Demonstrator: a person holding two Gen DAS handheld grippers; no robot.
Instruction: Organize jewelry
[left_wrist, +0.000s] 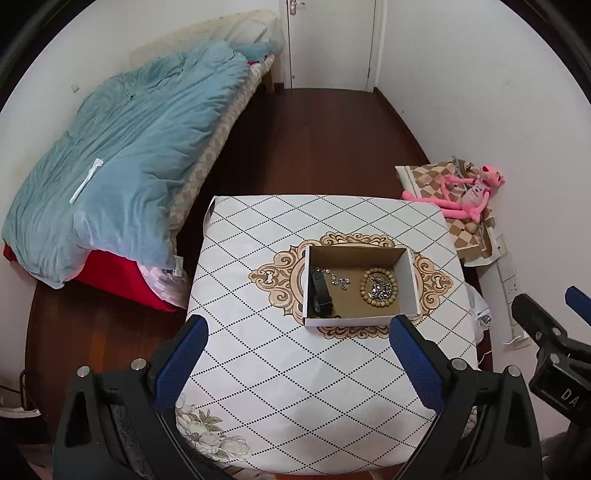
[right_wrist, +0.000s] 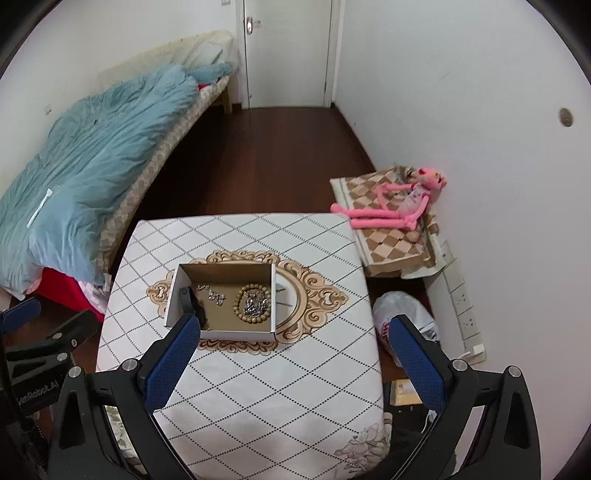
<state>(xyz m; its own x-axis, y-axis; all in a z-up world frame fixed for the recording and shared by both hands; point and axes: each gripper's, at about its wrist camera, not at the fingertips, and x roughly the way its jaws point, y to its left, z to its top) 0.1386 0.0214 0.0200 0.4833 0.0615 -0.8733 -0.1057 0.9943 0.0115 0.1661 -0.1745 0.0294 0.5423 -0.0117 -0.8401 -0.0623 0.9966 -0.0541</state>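
Left gripper: jaws spread wide, nothing between them, held above the near part of the table. Its right fingertip overlaps the near right corner of the cardboard box in view; contact cannot be confirmed. The box lies ahead of this gripper, slightly right of its centre line.

Right gripper: jaws likewise wide and empty, over the table's near right portion. The box lies ahead and to its left, the left fingertip overlapping the box's near wall in view.

Box contents, left to right in the left wrist view: a black band along the left wall, long axis running near to far; a silver chain trailing from far left toward centre; a wooden bead bracelet lying flat as a ring, with a heap of silver jewelry inside it.

The box sits open-topped on the table's central ornament, long axis crosswise to both grippers.

Beyond the table: bed to the left, pink plush toy to the right.
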